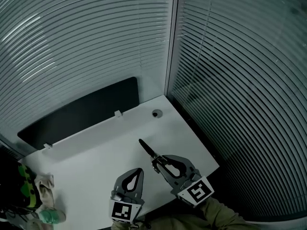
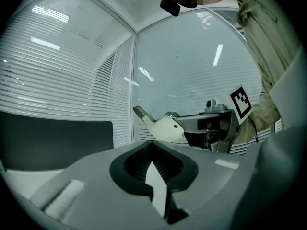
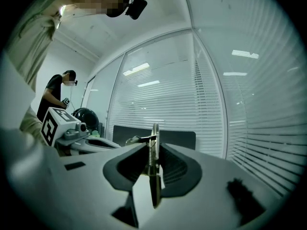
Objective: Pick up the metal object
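On the white table (image 1: 96, 162), my right gripper (image 1: 156, 161) is shut on a metal tool (image 1: 147, 148) whose dark slim end points up and to the left past the jaws. In the right gripper view the metal tool (image 3: 153, 162) stands edge-on between the pads (image 3: 175, 169), and a small spring shows on it. From the left gripper view the right gripper (image 2: 211, 128) holds the tool (image 2: 160, 126) just above the table. The left gripper (image 1: 138, 170) rests beside it at the near edge, its tips together and nothing in them; the left gripper (image 2: 153, 152) pads meet.
A dark panel (image 1: 81, 111) stands along the table's back edge, with a round hole (image 1: 157, 113) in the far corner. Glass walls with blinds (image 1: 240, 80) enclose the back and right. Coloured items (image 1: 33, 195) lie at the left. Another person (image 3: 56, 94) stands far off.
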A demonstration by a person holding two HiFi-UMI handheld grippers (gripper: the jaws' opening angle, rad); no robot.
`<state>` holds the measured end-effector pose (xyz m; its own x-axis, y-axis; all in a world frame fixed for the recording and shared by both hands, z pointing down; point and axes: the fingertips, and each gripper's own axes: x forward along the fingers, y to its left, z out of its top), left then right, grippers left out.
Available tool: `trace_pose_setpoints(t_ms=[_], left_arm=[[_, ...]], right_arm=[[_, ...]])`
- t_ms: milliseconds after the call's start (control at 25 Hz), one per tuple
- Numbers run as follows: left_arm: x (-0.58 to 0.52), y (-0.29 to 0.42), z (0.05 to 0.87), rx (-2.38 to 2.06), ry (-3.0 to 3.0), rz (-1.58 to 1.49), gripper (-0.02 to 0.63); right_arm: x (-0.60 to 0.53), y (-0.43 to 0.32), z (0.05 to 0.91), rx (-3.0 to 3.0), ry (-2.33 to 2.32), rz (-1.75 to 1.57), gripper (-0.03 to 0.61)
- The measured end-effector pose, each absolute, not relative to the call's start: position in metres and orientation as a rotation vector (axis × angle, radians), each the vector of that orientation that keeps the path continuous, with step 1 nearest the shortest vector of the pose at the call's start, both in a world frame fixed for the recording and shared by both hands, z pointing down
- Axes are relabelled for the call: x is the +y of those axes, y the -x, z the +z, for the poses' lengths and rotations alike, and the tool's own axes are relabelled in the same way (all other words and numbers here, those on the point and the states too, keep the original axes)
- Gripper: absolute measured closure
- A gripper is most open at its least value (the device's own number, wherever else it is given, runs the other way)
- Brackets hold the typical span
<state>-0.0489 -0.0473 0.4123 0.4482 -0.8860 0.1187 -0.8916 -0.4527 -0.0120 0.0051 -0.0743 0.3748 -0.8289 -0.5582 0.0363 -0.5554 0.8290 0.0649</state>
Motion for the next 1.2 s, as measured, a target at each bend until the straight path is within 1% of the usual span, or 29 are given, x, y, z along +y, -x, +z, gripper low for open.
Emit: trace_pose_setpoints(t_ms=[360,600,800,1200], left_arm=[[-0.028,0.016,0.398,-1.727,-2.6,0.185,0.607],[-0.014,0.011,0.387,-1.804,-2.566,0.178,0.607],[-0.009,0.006,0.385,-1.781,-2.595,0.185,0.607],[-0.016,0.009,0.38,-1.753,-2.654,0.183,0.607]], right_arm=[[-0.054,-0.037,0.37,-3.044,-0.826,-0.002,0.488],[-0.045,-0.049,0.361,-3.07,-0.767,0.0,0.488],[-0.039,-0.058,0.359,-3.064,-0.821,-0.001,0.488],[-0.04,-0.055,0.358,-3.066,-0.86,-0.015,0.488]])
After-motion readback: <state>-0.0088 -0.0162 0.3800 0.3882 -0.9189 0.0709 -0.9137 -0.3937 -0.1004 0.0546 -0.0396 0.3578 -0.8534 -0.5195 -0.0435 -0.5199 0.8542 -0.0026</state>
